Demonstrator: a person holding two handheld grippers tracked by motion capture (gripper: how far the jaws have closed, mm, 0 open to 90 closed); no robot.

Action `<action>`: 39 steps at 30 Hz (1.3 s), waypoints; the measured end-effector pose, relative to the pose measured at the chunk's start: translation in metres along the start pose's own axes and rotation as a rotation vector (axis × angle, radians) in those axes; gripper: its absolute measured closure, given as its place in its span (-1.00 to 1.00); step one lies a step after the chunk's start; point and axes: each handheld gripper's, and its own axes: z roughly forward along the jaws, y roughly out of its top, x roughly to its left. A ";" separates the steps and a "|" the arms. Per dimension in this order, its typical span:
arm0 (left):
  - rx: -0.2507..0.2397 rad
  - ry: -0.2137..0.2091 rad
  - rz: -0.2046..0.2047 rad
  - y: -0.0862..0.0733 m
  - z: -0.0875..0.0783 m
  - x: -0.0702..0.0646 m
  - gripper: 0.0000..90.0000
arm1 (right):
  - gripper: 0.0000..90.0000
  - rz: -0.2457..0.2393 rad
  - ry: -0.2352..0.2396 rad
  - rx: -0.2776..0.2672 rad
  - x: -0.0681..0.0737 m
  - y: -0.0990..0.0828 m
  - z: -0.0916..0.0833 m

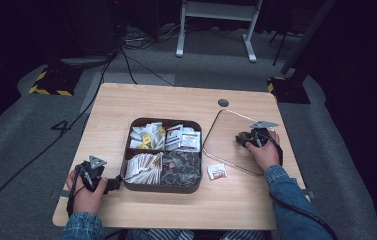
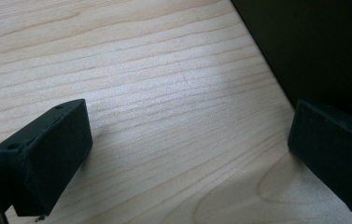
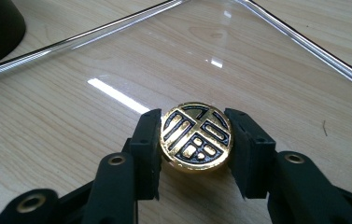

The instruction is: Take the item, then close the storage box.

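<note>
In the right gripper view, my right gripper (image 3: 193, 117) is shut on a round gold-and-black coin (image 3: 196, 140), one pad against each side of it. The coin sits low over the clear tray (image 3: 117, 60). From the high view, the right gripper (image 1: 246, 137) is over that clear tray (image 1: 226, 131) at the table's right. My left gripper (image 1: 113, 184) rests on the wood at the dark divided box's (image 1: 163, 188) lower left corner. Its jaws (image 2: 187, 126) stand wide open with bare wood between them, and the box wall (image 2: 313, 46) is beside the right jaw.
The box holds white sachets, stir sticks and dark wrapped pieces in separate compartments. A small white packet (image 1: 217, 171) lies on the table between the box and the clear tray. A cable hole (image 1: 223, 102) sits near the far edge.
</note>
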 end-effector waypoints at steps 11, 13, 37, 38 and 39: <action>0.002 -0.005 0.004 0.001 0.000 0.001 -1.00 | 0.30 0.011 0.005 -0.015 -0.001 -0.002 0.000; 0.001 -0.005 0.010 0.001 0.001 0.002 -1.00 | 0.30 0.011 0.003 -0.015 -0.001 -0.001 0.000; 0.001 0.000 0.002 0.000 0.000 0.000 -1.00 | 0.30 0.009 0.034 -0.038 -0.008 0.023 -0.022; 0.001 0.000 0.002 0.000 0.000 0.000 -1.00 | 0.30 0.006 0.035 -0.043 -0.008 0.026 -0.024; 0.001 0.000 0.002 0.000 0.000 0.000 -1.00 | 0.30 0.005 0.035 -0.047 -0.008 0.028 -0.026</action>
